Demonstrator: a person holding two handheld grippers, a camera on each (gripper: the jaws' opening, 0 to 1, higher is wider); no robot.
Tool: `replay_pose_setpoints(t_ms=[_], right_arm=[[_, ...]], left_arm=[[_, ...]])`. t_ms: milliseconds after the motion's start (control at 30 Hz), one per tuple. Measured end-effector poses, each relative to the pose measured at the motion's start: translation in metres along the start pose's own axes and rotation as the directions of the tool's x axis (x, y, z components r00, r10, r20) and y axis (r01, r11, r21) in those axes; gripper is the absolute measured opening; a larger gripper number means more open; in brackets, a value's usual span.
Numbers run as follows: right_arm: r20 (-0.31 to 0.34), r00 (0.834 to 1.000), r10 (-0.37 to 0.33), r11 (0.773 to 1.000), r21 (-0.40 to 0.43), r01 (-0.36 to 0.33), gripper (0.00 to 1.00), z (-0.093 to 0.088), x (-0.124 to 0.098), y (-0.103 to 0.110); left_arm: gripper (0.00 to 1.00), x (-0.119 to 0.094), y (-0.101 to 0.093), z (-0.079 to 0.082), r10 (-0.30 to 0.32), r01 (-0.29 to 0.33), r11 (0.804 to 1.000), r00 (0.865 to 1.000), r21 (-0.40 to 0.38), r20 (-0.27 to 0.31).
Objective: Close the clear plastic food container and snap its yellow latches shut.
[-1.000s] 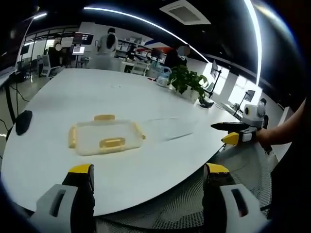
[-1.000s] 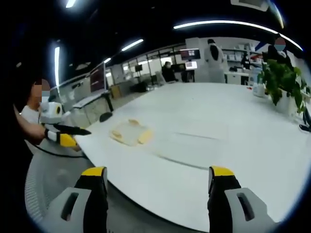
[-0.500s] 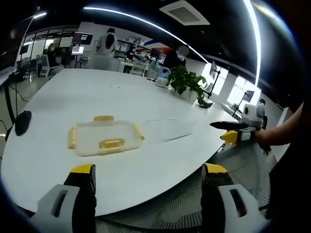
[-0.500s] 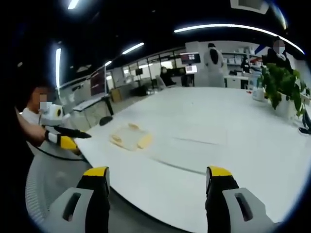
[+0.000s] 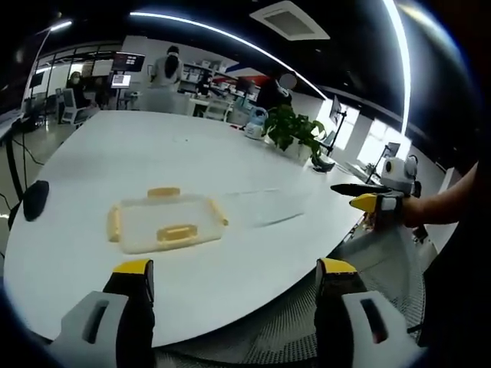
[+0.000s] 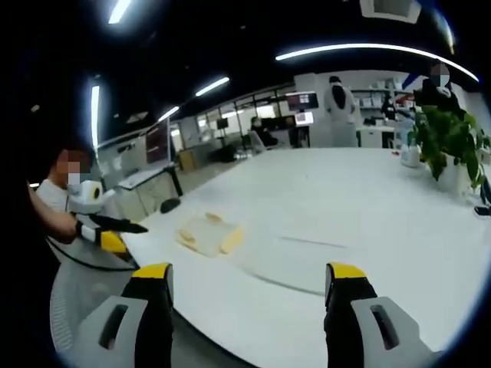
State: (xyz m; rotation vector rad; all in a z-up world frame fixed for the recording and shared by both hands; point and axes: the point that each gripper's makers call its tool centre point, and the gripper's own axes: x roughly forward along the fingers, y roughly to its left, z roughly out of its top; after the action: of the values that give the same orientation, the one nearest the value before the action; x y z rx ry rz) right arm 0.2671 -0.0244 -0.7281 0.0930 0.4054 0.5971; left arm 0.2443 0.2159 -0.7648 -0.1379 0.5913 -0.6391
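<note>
**Both claws off the table, latches not yet pressed**

We judge the task to be at its very start. In the left gripper view the clear plastic container [image 5: 164, 223] lies flat on the white table [image 5: 253, 176], nearer the table's near edge than its middle, with nothing touching it. Its lid looks to be lying on the base already, though the clear plastic makes that hard to confirm. The yellow latches [image 5: 177, 231] sit along its sides — one on the near long side, one on the far long side, one at each short end. Whether any is snapped down we cannot tell at this range; we would treat all four as left to do.

Our left gripper [image 5: 230, 295] hangs short of the table edge, jaws spread wide with nothing between them. Our right gripper [image 6: 247, 295] is likewise spread and empty, well apart from the container [image 6: 209, 233], which in the right gripper view sits small and far off to the left. The right gripper [image 5: 360, 198] also enters the left gripper view from the right, held out over the table's rim.

The container's long axis runs roughly across the left gripper view, a little skewed, so a long side with its latch faces the left claw. From the right gripper view it reads as angled, one corner towards us.
</note>
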Motion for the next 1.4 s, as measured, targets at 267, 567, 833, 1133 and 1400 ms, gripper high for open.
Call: replay_pose_setpoints(t_ms=[267, 567, 833, 1133, 1400], right_arm=[[-0.005, 1.0, 0.007, 1.0, -0.011, -0.007, 0.8, 0.001, 0.003, 0.001], [0.023, 0.999, 0.023, 0.999, -0.026, -0.022, 0.8, 0.02, 0.006, 0.003], [0.045, 0.998, 0.042, 0.999, -0.036, -0.041, 0.79, 0.028, 0.015, 0.008], [0.046, 0.996, 0.074, 0.996, -0.049, -0.071, 0.77, 0.034, 0.027, 0.02], [0.056, 0.992, 0.109, 0.993, -0.059, -0.106, 0.78, 0.043, 0.04, 0.032]], left_arm=[[0.84, 0.001, 0.003, 0.003, -0.01, 0.01, 1.0, 1.0, 0.007, -0.001], [0.83, 0.003, 0.004, 0.005, -0.015, 0.015, 1.0, 1.0, 0.005, 0.002], [0.82, 0.004, 0.006, 0.008, -0.016, 0.016, 1.0, 1.0, 0.014, 0.003], [0.82, 0.002, 0.018, 0.012, -0.005, 0.005, 1.0, 1.0, 0.016, 0.004], [0.86, 0.005, 0.026, 0.019, -0.006, 0.006, 1.0, 1.0, -0.002, 0.016]])
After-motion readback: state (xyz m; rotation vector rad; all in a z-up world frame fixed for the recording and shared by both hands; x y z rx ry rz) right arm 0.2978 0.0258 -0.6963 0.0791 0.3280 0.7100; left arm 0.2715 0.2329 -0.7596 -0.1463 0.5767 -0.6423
